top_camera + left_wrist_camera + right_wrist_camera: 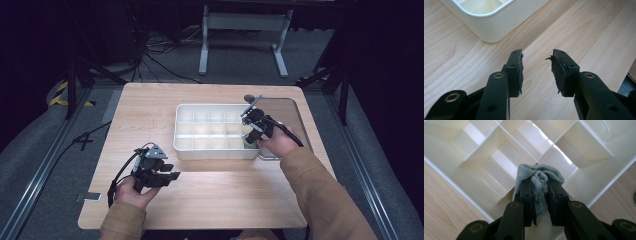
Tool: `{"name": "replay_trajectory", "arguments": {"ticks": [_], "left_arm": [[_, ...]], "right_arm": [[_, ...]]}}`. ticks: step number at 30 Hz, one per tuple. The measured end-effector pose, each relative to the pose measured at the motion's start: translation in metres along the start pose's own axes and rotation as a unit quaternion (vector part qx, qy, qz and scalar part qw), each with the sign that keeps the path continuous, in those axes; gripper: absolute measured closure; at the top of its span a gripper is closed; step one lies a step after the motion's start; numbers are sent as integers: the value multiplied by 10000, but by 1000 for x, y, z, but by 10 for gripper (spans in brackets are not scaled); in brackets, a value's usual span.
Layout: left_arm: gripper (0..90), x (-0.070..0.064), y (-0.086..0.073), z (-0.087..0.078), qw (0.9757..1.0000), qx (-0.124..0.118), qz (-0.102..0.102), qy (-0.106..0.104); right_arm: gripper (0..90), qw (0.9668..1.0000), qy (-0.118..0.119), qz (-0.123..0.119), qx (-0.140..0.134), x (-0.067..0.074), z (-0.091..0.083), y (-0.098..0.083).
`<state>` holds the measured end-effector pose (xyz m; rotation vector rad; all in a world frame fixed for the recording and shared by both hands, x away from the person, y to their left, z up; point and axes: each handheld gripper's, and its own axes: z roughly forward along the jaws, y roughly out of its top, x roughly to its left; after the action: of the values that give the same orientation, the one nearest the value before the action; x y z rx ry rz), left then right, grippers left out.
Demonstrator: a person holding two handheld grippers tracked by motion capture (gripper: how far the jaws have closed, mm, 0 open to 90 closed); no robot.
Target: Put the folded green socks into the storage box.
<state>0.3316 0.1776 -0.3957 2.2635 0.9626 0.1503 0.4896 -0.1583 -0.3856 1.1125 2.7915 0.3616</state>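
Note:
A white tray (215,152) divided into several compartments stands on the wooden table. In the high view my right gripper (251,141) points down into the tray's near right corner. The right gripper view has its jaws (539,182) pressed on a bunched grey cloth (537,171) over a compartment by the tray's rim (461,188). My left gripper (167,172) rests low over the table, in front of the tray's near left corner. Its jaws (536,60) stand open with nothing between them, and the tray's rounded corner (491,30) lies just ahead.
A clear flat lid (287,110) lies to the right of the tray, with a small dark round object (248,98) at its far edge. Bare wooden table (215,200) stretches in front of the tray. Cables and a metal frame sit on the floor beyond.

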Motion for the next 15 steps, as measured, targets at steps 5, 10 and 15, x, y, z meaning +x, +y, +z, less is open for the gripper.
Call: {"name": "replay_trajectory", "arguments": {"ticks": [5, 10, 15], "left_arm": [[610, -1, 1, 1, 10000, 30, 21, 0], [610, -1, 1, 1, 10000, 38, 21, 17], [611, -1, 1, 1, 10000, 41, 23, 11]], "right_arm": [[766, 9995, -130, -142, 232, 2, 9, -1], [770, 9975, -325, -422, 467, 13, 28, 6], [769, 9984, -122, -354, 423, 6, 31, 5]]}}
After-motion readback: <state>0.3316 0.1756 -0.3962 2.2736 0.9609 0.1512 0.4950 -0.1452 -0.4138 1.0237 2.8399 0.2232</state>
